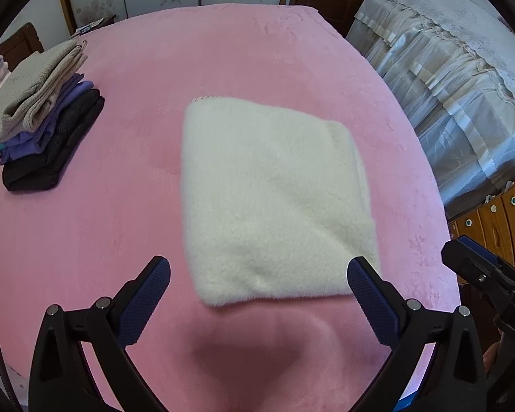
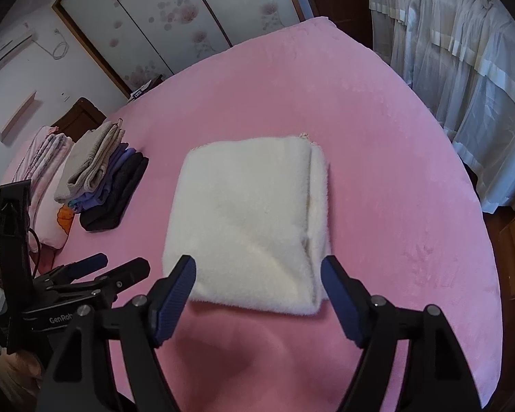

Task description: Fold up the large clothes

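Presently hovering wide open and empty: left gripper (image 1: 259,276), right gripper (image 2: 259,276), above folded white fleece garment (image 1: 274,199); advisably gripping near corners evenly, carrying flat toward folded stack (image 1: 41,116).

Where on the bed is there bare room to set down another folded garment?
Bare pink bedspread lies beyond the folded white fleece, between it and the clothes stack, and to its right toward the curtains. It is crowded at the left edge, by the stack and the pillow.
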The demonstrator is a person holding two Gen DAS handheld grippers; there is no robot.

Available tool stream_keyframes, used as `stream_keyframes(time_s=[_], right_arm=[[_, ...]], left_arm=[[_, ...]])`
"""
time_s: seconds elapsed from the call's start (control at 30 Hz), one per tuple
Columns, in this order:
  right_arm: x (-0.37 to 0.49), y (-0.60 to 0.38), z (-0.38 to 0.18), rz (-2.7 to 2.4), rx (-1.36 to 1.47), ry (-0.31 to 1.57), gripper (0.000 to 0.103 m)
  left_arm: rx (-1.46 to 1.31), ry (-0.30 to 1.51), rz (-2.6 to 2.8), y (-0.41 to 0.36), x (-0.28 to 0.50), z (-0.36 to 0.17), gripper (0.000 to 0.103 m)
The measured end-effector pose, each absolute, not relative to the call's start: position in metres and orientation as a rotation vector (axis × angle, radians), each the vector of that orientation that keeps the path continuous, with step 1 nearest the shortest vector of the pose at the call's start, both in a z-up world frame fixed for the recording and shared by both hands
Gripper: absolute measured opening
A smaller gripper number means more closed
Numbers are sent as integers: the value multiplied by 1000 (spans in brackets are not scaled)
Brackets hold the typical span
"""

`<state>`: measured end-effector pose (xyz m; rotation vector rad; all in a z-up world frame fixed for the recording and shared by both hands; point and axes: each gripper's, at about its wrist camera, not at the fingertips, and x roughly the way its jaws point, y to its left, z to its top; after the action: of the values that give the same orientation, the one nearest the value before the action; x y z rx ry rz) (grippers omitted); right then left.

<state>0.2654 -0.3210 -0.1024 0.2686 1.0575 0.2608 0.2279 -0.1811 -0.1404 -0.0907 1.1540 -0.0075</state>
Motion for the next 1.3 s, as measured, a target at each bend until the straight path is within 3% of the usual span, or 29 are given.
stream_keyframes(time_s=[0.33, 0.47, 0.87, 1.0, 1.3], right_arm=[[302, -319, -132, 268, 234, 1061, 76], [324, -315, -161, 264, 228, 1103, 84], [387, -332, -261, 253, 354, 1274, 85], [400, -337, -283, 298, 427, 1312, 95], [415, -337, -312, 418, 537, 1379, 100]], left_arm=[[-77, 1159, -13, -159, 264, -171, 102], [-31, 1191, -17, -148, 285, -195, 102], [-257, 1328, -97, -95, 337, -282, 102], [-311, 1341, -171, -89, 348, -300, 103], [-427, 1415, -355, -76, 364, -337, 103]])
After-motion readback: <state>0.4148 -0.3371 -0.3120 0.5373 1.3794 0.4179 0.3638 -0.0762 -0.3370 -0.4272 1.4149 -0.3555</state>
